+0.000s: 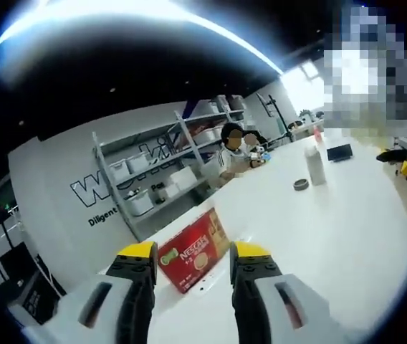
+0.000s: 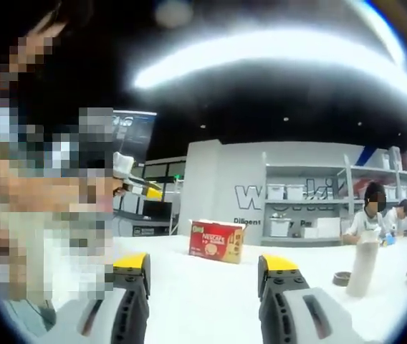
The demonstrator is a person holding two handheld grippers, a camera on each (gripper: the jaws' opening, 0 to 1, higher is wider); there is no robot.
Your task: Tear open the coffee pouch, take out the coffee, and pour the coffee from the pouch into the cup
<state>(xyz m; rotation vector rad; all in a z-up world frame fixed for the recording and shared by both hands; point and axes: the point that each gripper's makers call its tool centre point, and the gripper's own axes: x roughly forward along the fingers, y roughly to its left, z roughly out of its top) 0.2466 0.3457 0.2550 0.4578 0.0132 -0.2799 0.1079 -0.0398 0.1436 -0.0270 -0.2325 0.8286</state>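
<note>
A red Nescafe coffee box (image 1: pixel 193 252) lies on the white table (image 1: pixel 318 229), just beyond my left gripper (image 1: pixel 193 251), whose yellow-tipped jaws stand open with nothing between them. In the right gripper view the same red box (image 2: pixel 216 241) stands farther off on the table (image 2: pixel 203 294), ahead of my right gripper (image 2: pixel 207 265), which is open and holds nothing. A tall white cup-like container (image 1: pixel 315 165) stands mid-table; it appears again at the right (image 2: pixel 365 269).
A small grey round lid (image 1: pixel 301 184) lies beside the white container, also seen as a dark ring (image 2: pixel 342 278). A dark flat device (image 1: pixel 339 152) rests farther back. People sit at the table's far end (image 1: pixel 233 147) before white shelving (image 1: pixel 153 179). A person's hand holds another gripper (image 2: pixel 135 183) at left.
</note>
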